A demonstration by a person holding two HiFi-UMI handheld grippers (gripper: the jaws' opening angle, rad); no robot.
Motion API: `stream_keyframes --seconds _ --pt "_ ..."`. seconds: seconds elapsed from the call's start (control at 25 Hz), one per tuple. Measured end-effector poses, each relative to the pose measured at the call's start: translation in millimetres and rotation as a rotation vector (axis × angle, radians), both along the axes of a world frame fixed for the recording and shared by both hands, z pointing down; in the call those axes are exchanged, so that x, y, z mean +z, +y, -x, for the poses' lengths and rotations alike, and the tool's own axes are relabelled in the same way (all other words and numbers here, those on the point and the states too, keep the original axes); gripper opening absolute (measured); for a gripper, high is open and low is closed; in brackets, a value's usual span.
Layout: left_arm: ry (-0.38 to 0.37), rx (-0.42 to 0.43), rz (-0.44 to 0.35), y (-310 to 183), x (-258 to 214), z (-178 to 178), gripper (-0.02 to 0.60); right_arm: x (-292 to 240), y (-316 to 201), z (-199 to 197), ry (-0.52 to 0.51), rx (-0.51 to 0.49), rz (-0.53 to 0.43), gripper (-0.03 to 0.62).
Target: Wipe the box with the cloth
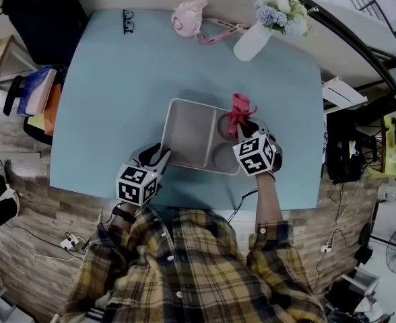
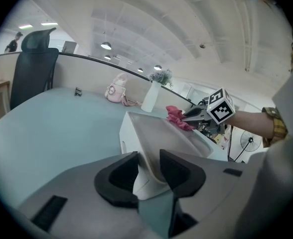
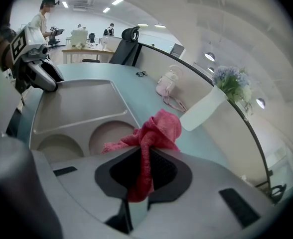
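Observation:
A pale grey compartment box (image 1: pixel 191 136) lies in the middle of the light blue table (image 1: pixel 117 79). My left gripper (image 1: pixel 161 156) is shut on the box's near left rim; the wall (image 2: pixel 146 163) sits between its dark pads. My right gripper (image 1: pixel 245 128) is shut on a red cloth (image 1: pixel 239 109), held over the box's right side above the round compartments (image 3: pixel 106 136). The cloth (image 3: pixel 154 131) bunches up out of the jaws and hangs between them. From the left gripper view, the right gripper (image 2: pixel 194 116) and cloth (image 2: pixel 177 117) hover at the box's far end.
A white vase with flowers (image 1: pixel 255 39), a pink bag with a strap (image 1: pixel 188 17) and glasses (image 1: pixel 128 20) stand along the table's far edge. A black chair (image 1: pixel 43 12) and books (image 1: pixel 36 93) are off the left side. A person (image 3: pixel 42 19) stands far behind.

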State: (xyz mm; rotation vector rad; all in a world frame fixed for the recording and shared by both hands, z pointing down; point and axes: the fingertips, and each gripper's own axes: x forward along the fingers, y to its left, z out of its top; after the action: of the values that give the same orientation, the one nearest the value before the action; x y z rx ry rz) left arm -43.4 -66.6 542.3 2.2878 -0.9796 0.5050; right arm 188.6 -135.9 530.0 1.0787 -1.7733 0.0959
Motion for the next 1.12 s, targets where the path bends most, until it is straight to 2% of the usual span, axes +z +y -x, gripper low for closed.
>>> stream_keyframes --seconds 0.12,0.52,0.68,0.88,1.12 --pt "0.0 -0.003 -0.003 0.3 0.3 0.6 0.133 -2.7 6.6 -9.0 0.026 0.017 -0.011 0.046" --pt "0.0 -0.007 -0.008 -1.6 0.0 -0.1 0.133 -4.7 22.3 -37.9 -0.022 0.146 -0.023 0.046" --pt "0.002 -0.007 -0.009 -1.0 -0.5 -0.4 0.133 -16.8 30.0 -37.9 -0.028 0.162 -0.072 0.046" --pt "0.003 -0.008 -0.011 -1.4 -0.4 -1.4 0.133 -44.3 33.8 -9.0 -0.169 0.142 -0.142 0.046" --pt "0.005 -0.015 -0.014 -1.0 -1.2 -2.7 0.133 -73.3 28.1 58.7 -0.317 0.02 -0.183 0.046"
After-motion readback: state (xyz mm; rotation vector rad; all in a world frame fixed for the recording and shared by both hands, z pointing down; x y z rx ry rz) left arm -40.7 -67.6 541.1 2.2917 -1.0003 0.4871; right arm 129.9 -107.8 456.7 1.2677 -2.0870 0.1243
